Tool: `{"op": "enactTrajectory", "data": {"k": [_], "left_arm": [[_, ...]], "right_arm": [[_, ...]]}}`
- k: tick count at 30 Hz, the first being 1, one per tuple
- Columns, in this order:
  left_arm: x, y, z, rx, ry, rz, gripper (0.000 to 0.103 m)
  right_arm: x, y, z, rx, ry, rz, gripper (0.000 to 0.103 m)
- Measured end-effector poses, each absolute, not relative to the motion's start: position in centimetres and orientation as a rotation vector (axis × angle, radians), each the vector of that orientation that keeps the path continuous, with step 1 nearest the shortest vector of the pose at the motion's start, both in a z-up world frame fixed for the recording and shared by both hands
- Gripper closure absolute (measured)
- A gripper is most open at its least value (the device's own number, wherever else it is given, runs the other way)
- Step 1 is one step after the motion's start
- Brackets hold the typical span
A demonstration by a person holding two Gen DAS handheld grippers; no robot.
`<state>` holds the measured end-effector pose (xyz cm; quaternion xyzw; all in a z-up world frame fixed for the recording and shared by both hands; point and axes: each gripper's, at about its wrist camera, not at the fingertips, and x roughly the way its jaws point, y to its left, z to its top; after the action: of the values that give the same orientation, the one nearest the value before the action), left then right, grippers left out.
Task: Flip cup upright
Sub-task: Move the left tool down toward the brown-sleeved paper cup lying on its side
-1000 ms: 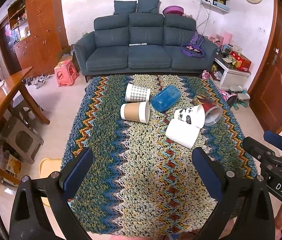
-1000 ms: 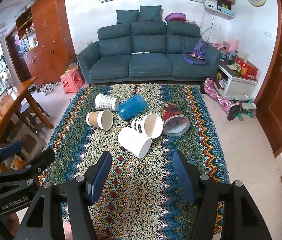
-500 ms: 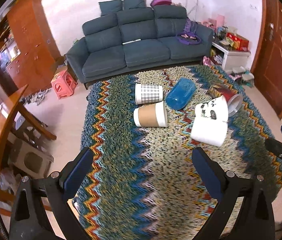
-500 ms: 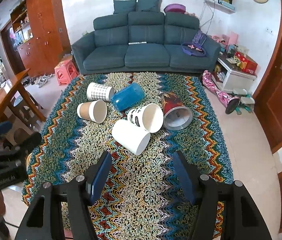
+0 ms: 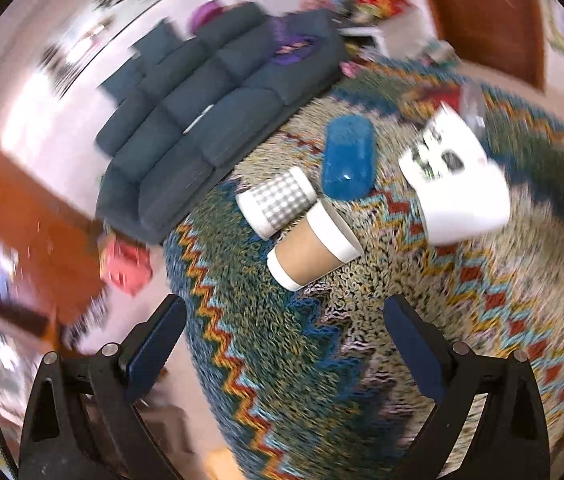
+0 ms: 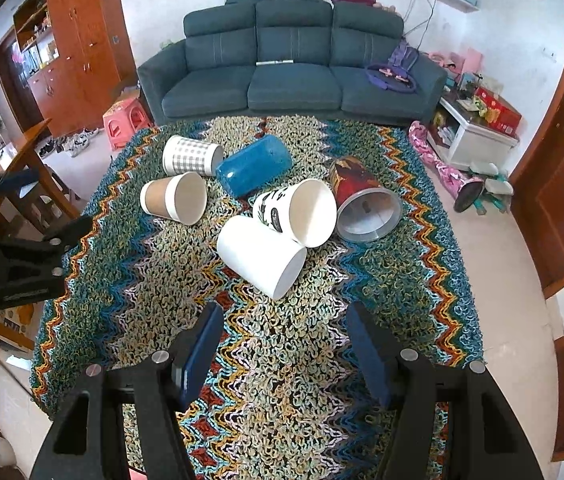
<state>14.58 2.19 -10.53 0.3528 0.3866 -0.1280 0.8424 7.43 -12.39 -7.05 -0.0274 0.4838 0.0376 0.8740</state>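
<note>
Six cups lie on their sides in the middle of the zigzag rug (image 6: pixel 282 380). The plain white cup (image 6: pixel 260 256) lies nearest, touching the panda cup (image 6: pixel 295 212). The brown cup (image 6: pixel 174 203) lies to its left, apart. The right gripper (image 6: pixel 283 344) hovers just in front of the white cup, jaws wide open, holding nothing. The left gripper (image 5: pixel 282 344) is tilted, jaws open too. Bare rug lies between the white cup and both grippers.

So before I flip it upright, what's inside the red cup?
In the right wrist view the red cup lies on its side, its mouth facing the camera. A pale interior with one small dark mark shows; its upper inner wall is hidden.
</note>
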Motion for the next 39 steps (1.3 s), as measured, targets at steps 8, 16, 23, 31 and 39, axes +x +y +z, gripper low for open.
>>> {"op": "enactTrajectory", "data": {"k": [8, 16, 23, 31, 39], "left_arm": [[18.3, 1.0, -14.9, 0.942, 0.825, -0.334, 0.004], [20.8, 0.1, -17.3, 1.018, 0.818, -0.383, 0.004], [22.0, -0.3, -17.9, 1.034, 0.818, -0.414, 0.004], [22.1, -1.3, -18.3, 1.073, 0.811, -0.476, 0.004], [22.9, -2.1, -19.0, 1.097, 0.816, -0.513, 0.004]], "right_arm": [[8.0, -12.1, -8.3, -0.065, 1.034, 0.072, 0.039], [9.1, -12.4, -10.1, -0.064, 1.075, 0.048, 0.039], [10.1, -12.2, -11.4, -0.079, 1.097, 0.037, 0.039], [11.8, -12.1, -13.5, -0.055, 1.126, 0.028, 0.039], [13.1, -12.0, -15.3, -0.03, 1.14, 0.043, 0.039]]}}
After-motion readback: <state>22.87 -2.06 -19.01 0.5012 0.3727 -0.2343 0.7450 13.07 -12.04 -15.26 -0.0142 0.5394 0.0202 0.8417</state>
